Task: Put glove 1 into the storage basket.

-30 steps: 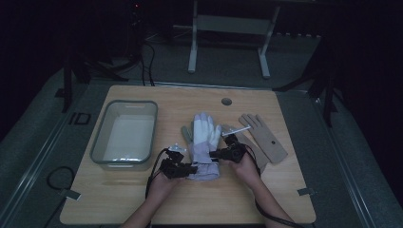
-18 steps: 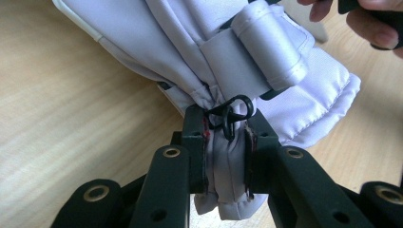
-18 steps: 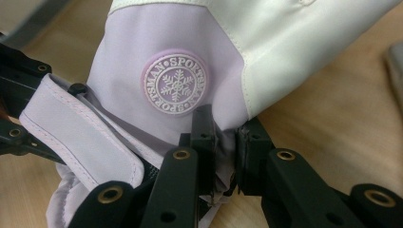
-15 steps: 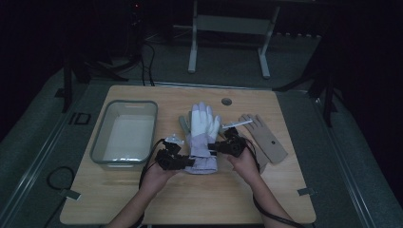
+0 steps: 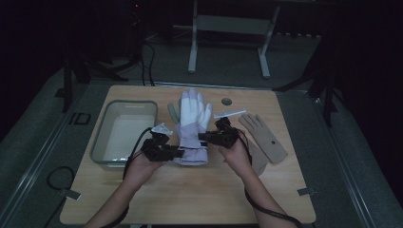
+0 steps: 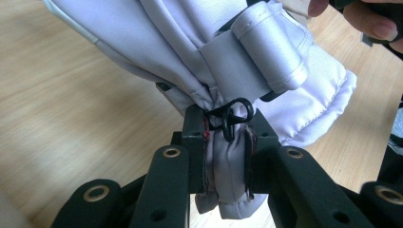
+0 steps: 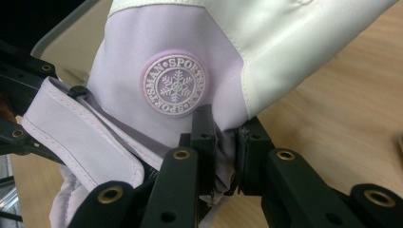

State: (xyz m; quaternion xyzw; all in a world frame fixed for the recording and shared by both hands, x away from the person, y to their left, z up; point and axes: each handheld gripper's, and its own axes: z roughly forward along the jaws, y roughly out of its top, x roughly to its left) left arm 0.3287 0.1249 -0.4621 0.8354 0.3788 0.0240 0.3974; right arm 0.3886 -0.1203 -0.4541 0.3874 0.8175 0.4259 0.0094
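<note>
A white and lilac ski glove (image 5: 192, 122) lies flat on the wooden table (image 5: 190, 190), fingers pointing away from me. My left gripper (image 5: 177, 153) is shut on the cuff's left edge, where bunched lilac fabric (image 6: 227, 161) and a small black hook (image 6: 231, 114) sit between the jaws. My right gripper (image 5: 203, 137) is shut on the glove's right side at the wrist, just below a round snowflake badge (image 7: 175, 84). A tan glove (image 5: 264, 135) lies flat to the right of my right hand.
A clear plastic bin (image 5: 124, 132) stands at the table's left. A grey item (image 5: 171, 111) peeks from under the ski glove's left side. A small white strip (image 5: 229, 113) and a round hole (image 5: 226, 101) are near the far edge. Metal stand legs (image 5: 228, 33) rise behind the table.
Both grippers have slid the ski glove a little away from me; its fingertips now reach nearer the table's far edge. Both grips stay shut on it.
</note>
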